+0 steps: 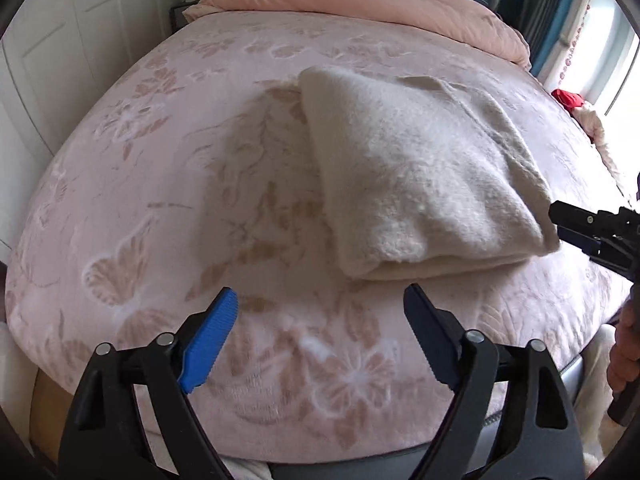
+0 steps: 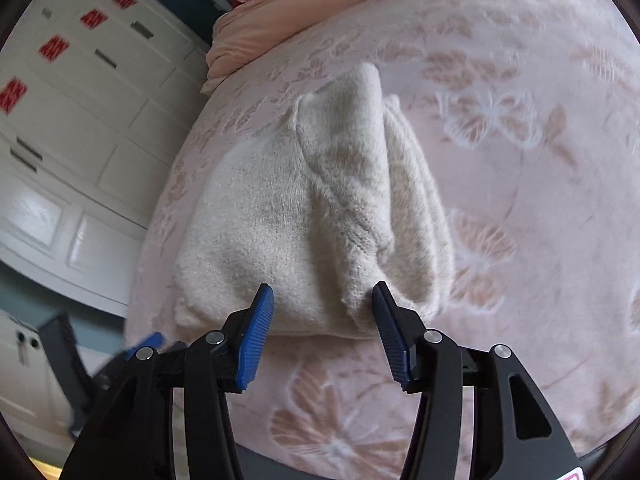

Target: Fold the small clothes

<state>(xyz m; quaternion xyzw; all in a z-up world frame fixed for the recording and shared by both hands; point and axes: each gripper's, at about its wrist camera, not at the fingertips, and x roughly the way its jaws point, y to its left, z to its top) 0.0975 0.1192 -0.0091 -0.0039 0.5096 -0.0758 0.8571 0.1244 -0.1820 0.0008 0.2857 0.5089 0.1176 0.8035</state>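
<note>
Sweater (image 1: 420, 176), cream fuzzy knit, lay folded into a thick multi-layer bundle on a bed w/ a pink floral blanket (image 1: 160, 184). It sat toward the near edge of the bed, slightly right of centre in the left wrist view; a peach duvet (image 1: 360, 4) was bunched at the far end.

Left gripper (image 1: 320, 312) hung over bare blanket just short of the bundle's near folded edge, jaws spread wide, nothing between them, not touching the knit. Right gripper (image 2: 323, 300) sat at the bundle's near corner, jaws parted to either side of a raised fold of knit. Its fingertips (image 2: 264, 300) looked right against the fabric, but the pads didn't appear to squeeze it, so prob. open, not pinching.

Handling, as a guess: the knit looked soft, limp and light, w/ no stiffness, so layers would sag and slide apart if lifted by one point. The fuzzy surface should grip OK on ribbed pads, not slippery. Not fragile, though loose yarn could snag. Best hold seemed the two near corners, biting through all layers at the thick folded edge, one gripper per corner.
</note>
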